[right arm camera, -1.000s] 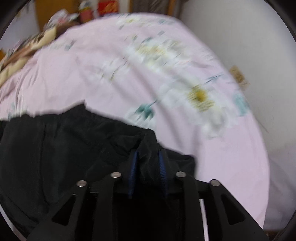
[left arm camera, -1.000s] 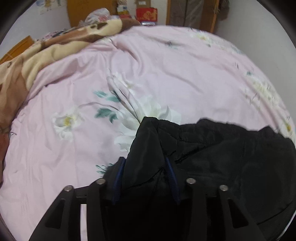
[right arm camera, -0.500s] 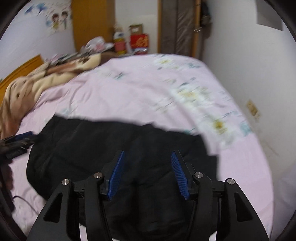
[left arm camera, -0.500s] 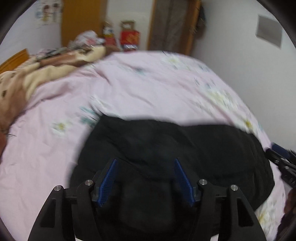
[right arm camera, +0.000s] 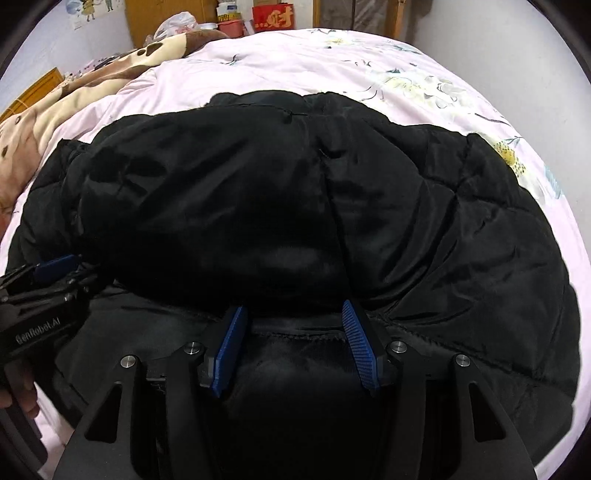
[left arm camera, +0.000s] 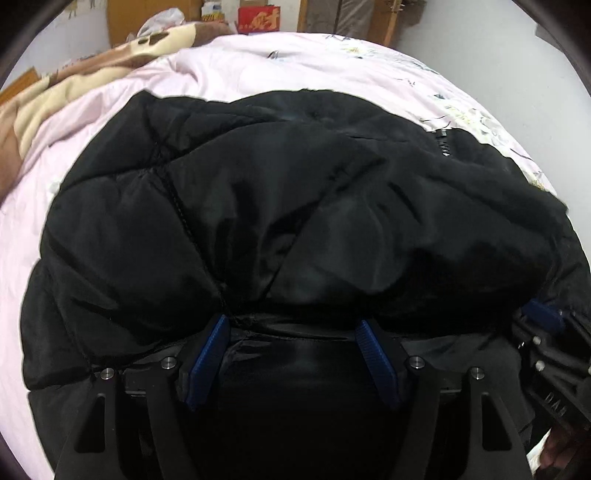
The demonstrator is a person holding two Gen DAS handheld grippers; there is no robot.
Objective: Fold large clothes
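A black quilted jacket [left arm camera: 303,206] lies doubled over on the pink floral bed cover [left arm camera: 258,62]. My left gripper [left arm camera: 292,325] hovers at the jacket's near fold, its jaws opening; the hem lies between the blue pads [left arm camera: 207,362], which do not press on it. In the right wrist view the same jacket [right arm camera: 443,229] fills the middle. My right gripper [right arm camera: 294,308] stands open over its near hem, pads clear of the cloth. Each gripper shows in the other's view: the right gripper [left arm camera: 543,317] at the right edge, the left gripper [right arm camera: 55,266] at the left edge.
A brown and cream blanket [right arm camera: 74,85] is heaped along the bed's far left. A red box [right arm camera: 273,16] and a wooden cabinet [right arm camera: 162,11] stand behind the bed. A white wall [right arm camera: 535,55] runs along the right side. A person's hand [right arm camera: 16,402] holds the left gripper.
Both grippers were shut on the jacket's edge, carrying it over the bed. They have let go, their jaws now stand apart, and the jacket lies folded over itself beneath them.
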